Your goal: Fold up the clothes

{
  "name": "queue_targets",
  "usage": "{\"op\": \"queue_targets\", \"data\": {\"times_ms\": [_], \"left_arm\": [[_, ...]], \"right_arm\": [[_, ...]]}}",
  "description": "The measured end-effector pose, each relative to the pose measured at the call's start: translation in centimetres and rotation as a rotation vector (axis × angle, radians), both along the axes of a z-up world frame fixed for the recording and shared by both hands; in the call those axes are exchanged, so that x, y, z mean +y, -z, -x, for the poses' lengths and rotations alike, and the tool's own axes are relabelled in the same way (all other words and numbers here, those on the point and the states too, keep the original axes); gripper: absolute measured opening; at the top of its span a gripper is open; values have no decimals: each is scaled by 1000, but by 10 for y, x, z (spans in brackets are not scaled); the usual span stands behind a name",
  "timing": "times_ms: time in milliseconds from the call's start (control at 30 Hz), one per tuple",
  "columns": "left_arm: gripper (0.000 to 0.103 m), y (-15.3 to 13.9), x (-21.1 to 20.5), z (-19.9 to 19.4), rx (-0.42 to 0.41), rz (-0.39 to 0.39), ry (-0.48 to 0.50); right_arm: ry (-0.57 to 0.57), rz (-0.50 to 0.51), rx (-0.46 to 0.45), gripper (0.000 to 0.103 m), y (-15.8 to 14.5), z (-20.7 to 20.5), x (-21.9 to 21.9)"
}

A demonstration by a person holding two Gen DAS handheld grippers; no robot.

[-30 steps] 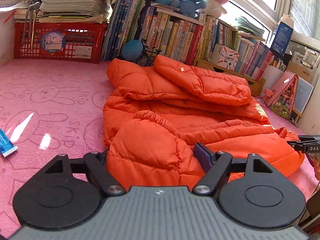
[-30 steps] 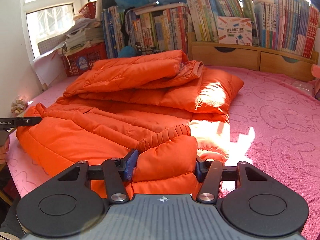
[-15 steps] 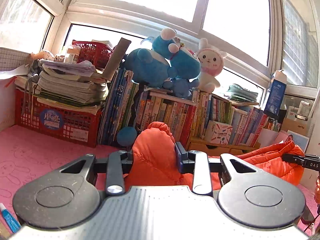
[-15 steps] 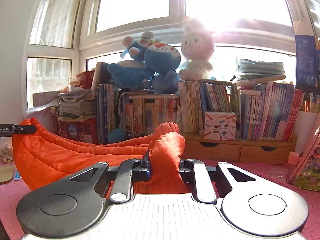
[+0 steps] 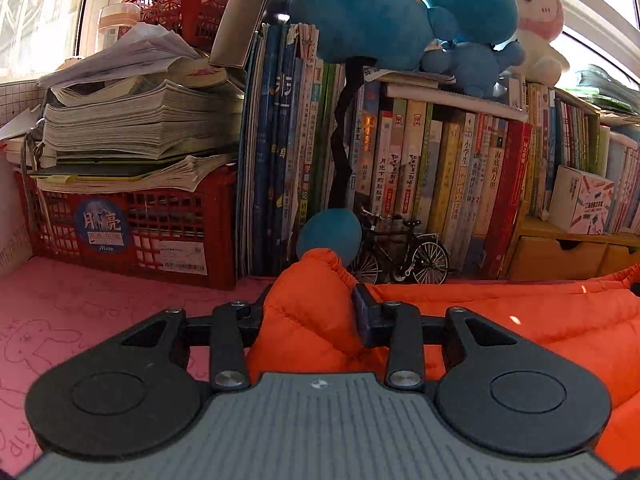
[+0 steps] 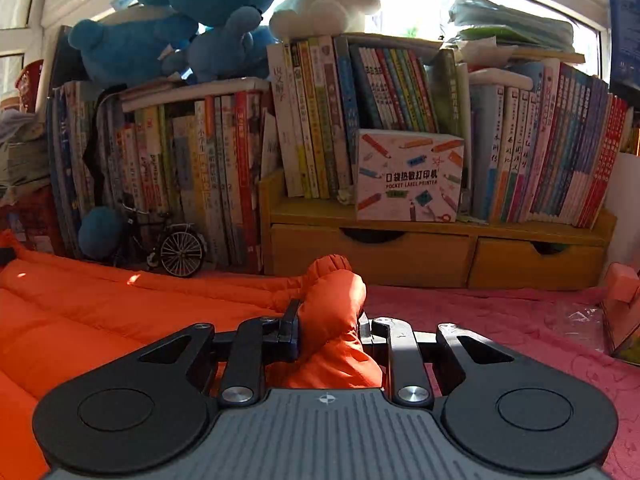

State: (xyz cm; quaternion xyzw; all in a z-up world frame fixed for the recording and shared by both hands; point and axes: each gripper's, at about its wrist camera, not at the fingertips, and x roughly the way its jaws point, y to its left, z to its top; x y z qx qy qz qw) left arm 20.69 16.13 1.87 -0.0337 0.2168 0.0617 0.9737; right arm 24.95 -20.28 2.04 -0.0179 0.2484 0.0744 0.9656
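Note:
An orange puffer jacket [image 5: 520, 316] lies spread on the pink mat, low in both views. My left gripper [image 5: 310, 312] is shut on a bunched corner of it with an elastic hem, close to the books at the back. The rest of the jacket stretches away to the right of that grip. My right gripper [image 6: 328, 320] is shut on another bunched corner of the orange jacket [image 6: 100, 312], whose body runs off to the left. Both gripped corners sit low, near the mat. The front of the jacket is hidden under the gripper bodies.
A row of upright books [image 5: 420, 168] and a wooden drawer shelf [image 6: 440, 256] line the back. A red crate [image 5: 132, 232] stacked with papers stands at the back left. A small model bicycle [image 5: 404, 252] and blue plush toys [image 5: 384, 12] are near the books. Pink mat [image 6: 500, 320] lies to the right.
Both grippers lifted the jacket's near edge high off the mat, carried it toward the bookshelf, and now hold it low and close to the books.

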Motion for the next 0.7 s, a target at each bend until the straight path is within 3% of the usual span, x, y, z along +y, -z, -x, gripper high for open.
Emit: {"op": "queue_targets", "data": {"times_ms": [167, 333, 700], "left_arm": [[54, 27, -2, -15, 56, -101, -51], [63, 37, 10, -23, 80, -23, -57], [71, 41, 1, -29, 111, -91, -99]], "right_arm": [[30, 23, 66, 35, 31, -14, 2], [49, 16, 83, 37, 42, -15, 4], [58, 39, 112, 43, 48, -23, 8]]}}
